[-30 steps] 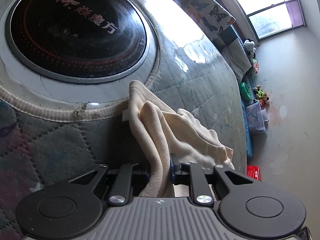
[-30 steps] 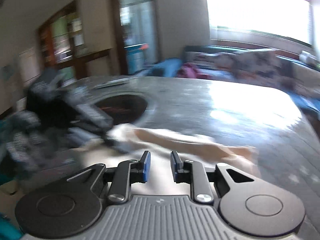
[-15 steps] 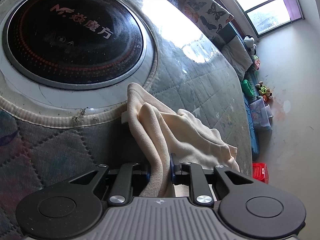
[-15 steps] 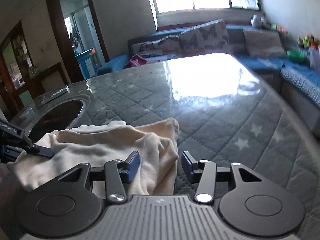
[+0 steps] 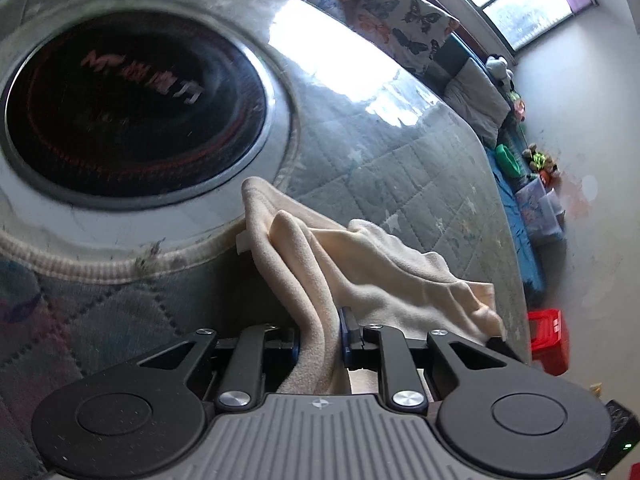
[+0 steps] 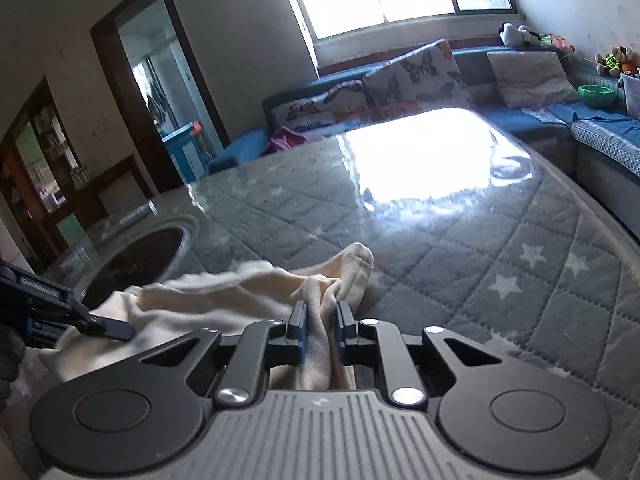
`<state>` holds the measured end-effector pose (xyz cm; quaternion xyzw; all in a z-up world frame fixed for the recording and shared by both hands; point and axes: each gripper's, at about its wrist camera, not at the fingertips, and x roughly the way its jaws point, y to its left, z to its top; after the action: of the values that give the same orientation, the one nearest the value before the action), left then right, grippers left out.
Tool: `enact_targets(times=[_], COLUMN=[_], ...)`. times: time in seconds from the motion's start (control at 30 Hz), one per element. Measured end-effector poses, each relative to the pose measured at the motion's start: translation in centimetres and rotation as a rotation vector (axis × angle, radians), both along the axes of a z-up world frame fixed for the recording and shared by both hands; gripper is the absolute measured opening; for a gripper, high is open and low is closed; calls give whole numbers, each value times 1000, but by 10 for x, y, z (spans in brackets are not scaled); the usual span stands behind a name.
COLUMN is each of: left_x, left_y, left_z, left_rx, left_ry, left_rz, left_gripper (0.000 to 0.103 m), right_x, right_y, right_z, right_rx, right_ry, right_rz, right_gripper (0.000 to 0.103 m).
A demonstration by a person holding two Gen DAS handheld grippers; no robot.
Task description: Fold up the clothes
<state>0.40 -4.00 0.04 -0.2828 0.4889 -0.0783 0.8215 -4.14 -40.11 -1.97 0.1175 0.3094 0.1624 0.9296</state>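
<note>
- The left gripper (image 5: 319,336) is clamped on a gathered fold of the cream garment (image 5: 360,264).
- The right gripper (image 6: 321,330) is likewise closed around another bunched fold of the cream garment (image 6: 224,300).
- The garment lies crumpled between the two grippers on the quilted grey surface (image 6: 440,248), just beside the round black cooktop (image 5: 132,112) set into that surface.
- Beyond the cooktop, past the far edge of the surface, butterfly-print cushions (image 6: 412,68) lean on a blue sofa (image 6: 592,120).
</note>
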Motion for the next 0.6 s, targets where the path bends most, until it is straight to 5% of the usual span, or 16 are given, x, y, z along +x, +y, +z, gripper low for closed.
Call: enact_targets(times=[0.3, 0.6], left_x=[15, 36], left_y=[-46, -98], left_z=[36, 47], left_rx=[73, 57], left_ry=[-125, -183], left_rz=[-118, -201], left_gripper=[15, 10], right_x=[-19, -25], right_y=[-20, -62], right_z=[35, 60], right_rx=[-47, -166], right_ry=[-90, -115], right_rz=[-52, -179], right_gripper=[12, 12])
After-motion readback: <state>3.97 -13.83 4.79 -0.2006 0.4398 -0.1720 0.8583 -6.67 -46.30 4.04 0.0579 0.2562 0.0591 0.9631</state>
